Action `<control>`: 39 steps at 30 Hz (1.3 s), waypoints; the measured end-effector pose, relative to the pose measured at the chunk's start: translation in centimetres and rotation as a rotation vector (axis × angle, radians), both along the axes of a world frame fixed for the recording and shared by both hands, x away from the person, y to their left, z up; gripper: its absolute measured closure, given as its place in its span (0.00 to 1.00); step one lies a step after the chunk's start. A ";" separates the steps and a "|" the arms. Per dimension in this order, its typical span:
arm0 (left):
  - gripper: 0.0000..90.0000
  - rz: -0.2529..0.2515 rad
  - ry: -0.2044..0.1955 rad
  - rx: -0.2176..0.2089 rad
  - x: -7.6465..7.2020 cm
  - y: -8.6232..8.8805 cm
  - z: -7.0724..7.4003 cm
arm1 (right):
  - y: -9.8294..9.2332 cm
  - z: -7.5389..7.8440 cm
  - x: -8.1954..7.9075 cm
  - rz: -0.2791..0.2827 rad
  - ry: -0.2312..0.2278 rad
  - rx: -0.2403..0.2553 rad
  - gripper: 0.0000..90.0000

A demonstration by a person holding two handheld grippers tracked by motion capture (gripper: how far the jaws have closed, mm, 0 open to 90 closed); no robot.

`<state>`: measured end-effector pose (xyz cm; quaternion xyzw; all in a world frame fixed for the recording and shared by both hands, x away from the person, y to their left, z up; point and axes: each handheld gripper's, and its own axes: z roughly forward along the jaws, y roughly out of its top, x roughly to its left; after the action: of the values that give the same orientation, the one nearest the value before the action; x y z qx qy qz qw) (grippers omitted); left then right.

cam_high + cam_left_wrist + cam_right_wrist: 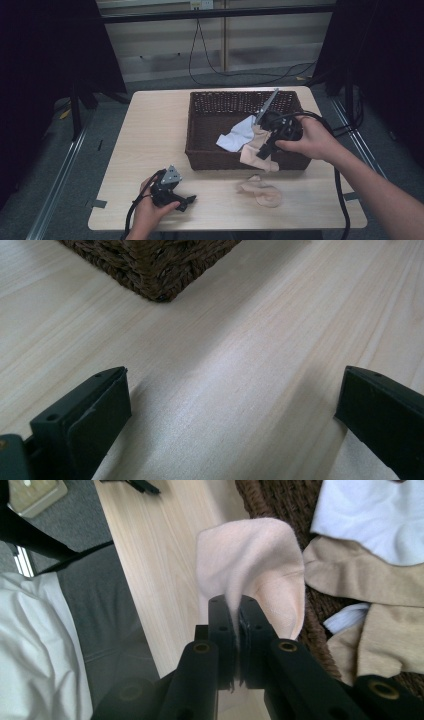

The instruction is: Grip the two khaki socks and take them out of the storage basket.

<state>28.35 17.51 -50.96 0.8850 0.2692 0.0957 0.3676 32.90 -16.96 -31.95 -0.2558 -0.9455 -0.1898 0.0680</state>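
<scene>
The basket (200, 150) sits on the table (150, 130) toward its right; 1 sock (262, 192) lies before it.

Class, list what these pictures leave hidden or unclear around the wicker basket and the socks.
- Dark wicker basket: floor below the clothes, high view; mostly cut off, left gripper view.
- Pale pink sock: pinched part hidden in the shut right gripper.
- Second pink sock on the table: blurred.

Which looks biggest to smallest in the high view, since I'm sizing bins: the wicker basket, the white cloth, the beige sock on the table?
1. Wicker basket, clearly largest.
2. Beige sock on the table and white cloth: look alike; the cloth is partly hidden, so unranked.
</scene>
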 end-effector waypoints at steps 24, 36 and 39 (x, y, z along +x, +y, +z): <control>0.01 -0.005 -0.001 0.006 0.0 0.0 0.0 | 1.2 -5.8 -1.3 0.020 -0.024 -0.062 0.73; 0.01 -0.006 -0.005 0.009 0.0 0.1 0.0 | -0.4 -6.5 -2.1 -0.019 -0.033 0.002 0.36; 0.01 0.000 -0.001 0.000 0.0 0.0 0.0 | -0.7 -6.8 -2.4 -0.027 -0.039 0.013 0.32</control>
<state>28.32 17.52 -50.96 0.8850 0.2690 0.0961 0.3677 30.53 -17.66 -38.75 -0.2645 -0.9417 -0.2020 0.0487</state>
